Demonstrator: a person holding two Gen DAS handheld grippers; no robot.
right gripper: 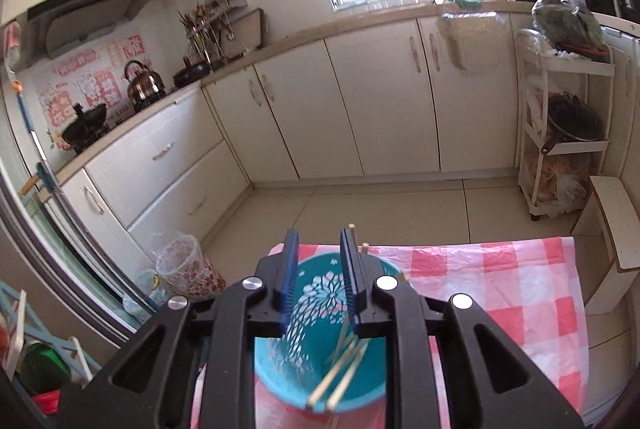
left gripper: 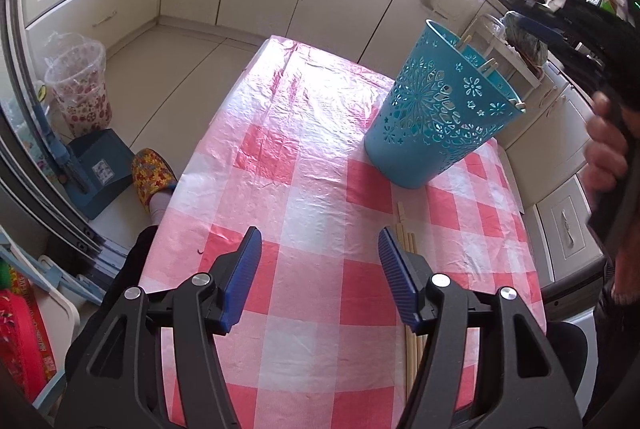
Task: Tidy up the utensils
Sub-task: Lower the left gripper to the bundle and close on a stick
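Observation:
A teal cut-out holder (left gripper: 436,117) stands on the pink checked tablecloth (left gripper: 304,165) at the right, with several wooden chopsticks (left gripper: 488,65) in it. More chopsticks (left gripper: 408,237) lie on the cloth beside my left gripper's right finger. My left gripper (left gripper: 320,241) is open and empty, low over the table. My right gripper (right gripper: 320,241) hangs open right above the holder (right gripper: 316,341), nothing between its pads; chopsticks (right gripper: 344,373) lean inside the holder below it.
Cream kitchen cabinets (right gripper: 360,101) run along the far wall. A patterned bin (left gripper: 80,89) and a blue dustpan (left gripper: 100,169) stand on the floor left of the table. A white rack (right gripper: 560,109) stands at the right. My slippered foot (left gripper: 152,177) is by the table's left edge.

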